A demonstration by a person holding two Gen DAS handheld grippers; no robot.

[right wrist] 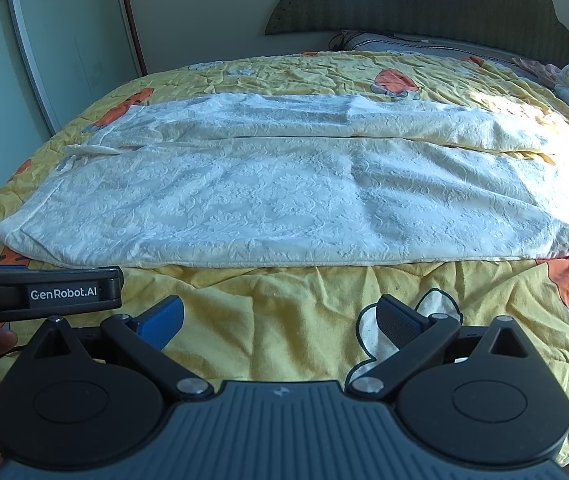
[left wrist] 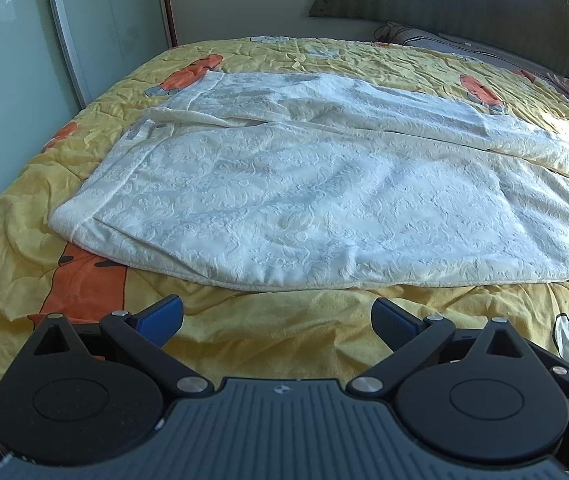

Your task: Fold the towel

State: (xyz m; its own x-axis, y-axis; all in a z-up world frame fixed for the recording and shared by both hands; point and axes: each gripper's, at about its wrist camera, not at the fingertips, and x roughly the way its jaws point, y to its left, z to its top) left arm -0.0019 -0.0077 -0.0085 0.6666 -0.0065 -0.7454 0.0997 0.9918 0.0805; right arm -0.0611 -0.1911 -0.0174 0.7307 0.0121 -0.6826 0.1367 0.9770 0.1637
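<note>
The towel (right wrist: 284,204) lies spread across the middle of the bed (right wrist: 292,320), its near part already doubled over lengthwise so that a folded edge runs along the side nearest both grippers, with a single far strip showing beyond a long seam. The left gripper (left wrist: 277,322) and the right gripper (right wrist: 280,322) both hover just short of that near edge, jaws wide open and holding nothing. The likeliest trouble, as I judge it, is a pinch that takes only the top layer of the doubled edge, which would peel the fold apart on lifting; a bite too deep could also gather the quilt cover (left wrist: 244,332) underneath, since it is soft and rumpled right where the jaws would close. The left end looks untidy, with a small rolled flap near the seam, and could drag the fold crooked. The towel is cream-white, thick and limp, with an embossed floral relief and a plain hemmed border. The cover is thin, creased yellow cotton printed with orange carrots. Behind stands a scalloped, dark ribbed headboard (right wrist: 424,4).
</note>
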